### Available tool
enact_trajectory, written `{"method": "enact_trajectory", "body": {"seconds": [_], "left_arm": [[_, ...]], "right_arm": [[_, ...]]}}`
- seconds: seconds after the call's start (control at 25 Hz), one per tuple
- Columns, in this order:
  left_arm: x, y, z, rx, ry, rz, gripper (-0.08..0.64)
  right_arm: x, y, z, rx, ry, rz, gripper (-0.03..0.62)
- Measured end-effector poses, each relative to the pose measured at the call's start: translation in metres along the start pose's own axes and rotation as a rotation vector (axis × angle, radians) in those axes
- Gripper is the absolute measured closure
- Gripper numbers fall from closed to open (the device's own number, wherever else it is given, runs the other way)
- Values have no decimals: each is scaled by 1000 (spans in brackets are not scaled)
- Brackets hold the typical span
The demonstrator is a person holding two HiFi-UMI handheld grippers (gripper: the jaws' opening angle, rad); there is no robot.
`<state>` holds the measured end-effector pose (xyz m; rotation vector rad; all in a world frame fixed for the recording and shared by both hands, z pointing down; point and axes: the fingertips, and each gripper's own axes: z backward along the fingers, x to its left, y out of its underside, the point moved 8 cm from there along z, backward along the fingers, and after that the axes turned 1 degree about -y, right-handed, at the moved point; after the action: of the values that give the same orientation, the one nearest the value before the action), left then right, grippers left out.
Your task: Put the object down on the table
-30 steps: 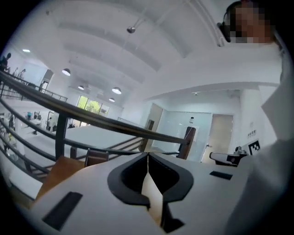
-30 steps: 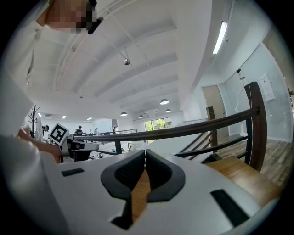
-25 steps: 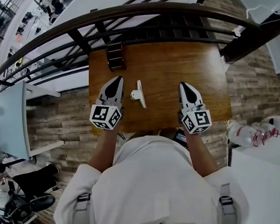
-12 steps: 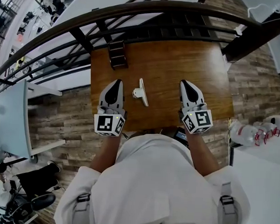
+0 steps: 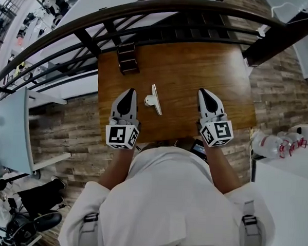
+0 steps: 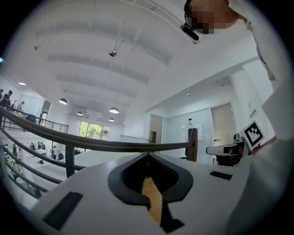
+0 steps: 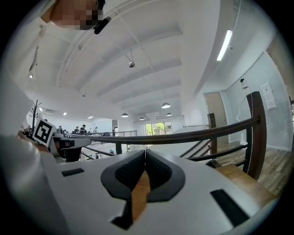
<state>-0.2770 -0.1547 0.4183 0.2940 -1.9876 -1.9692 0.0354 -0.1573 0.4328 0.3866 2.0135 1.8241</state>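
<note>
Only the head view shows the white object [image 5: 154,100]: it lies on the wooden table [image 5: 198,65] between the tongs, just beside the left gripper [image 5: 128,91] and well apart from the right gripper [image 5: 204,91]. Each gripper view shows its own jaws closed tip to tip, gripping nothing. Beyond the tips, a dark railing [image 5: 149,14] curves before a bright white hall.

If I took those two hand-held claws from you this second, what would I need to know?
Left gripper: shut, empty, over the near part of the table.
Right gripper: shut, empty, also over the table.
White object: lies on the table between them, nearer the left gripper, touched by neither.
Done: the object is down.
Left: nothing, as far as the views show.
</note>
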Motion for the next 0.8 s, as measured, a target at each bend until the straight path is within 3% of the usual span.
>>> {"method": "enact_trajectory", "body": {"seconds": [0.28,0.6,0.8], "left_arm": [[-9,9,-2,27,36,38,541],[-11,7,-6,-22,100,109,543],[-19,15,-11,6,126,147,543]], "right_arm": [[-2,2,6,11,-6,3,568],[-11,3,7,-16,-35,13,568],[-23,4,21,-5,-6,10,568]]}}
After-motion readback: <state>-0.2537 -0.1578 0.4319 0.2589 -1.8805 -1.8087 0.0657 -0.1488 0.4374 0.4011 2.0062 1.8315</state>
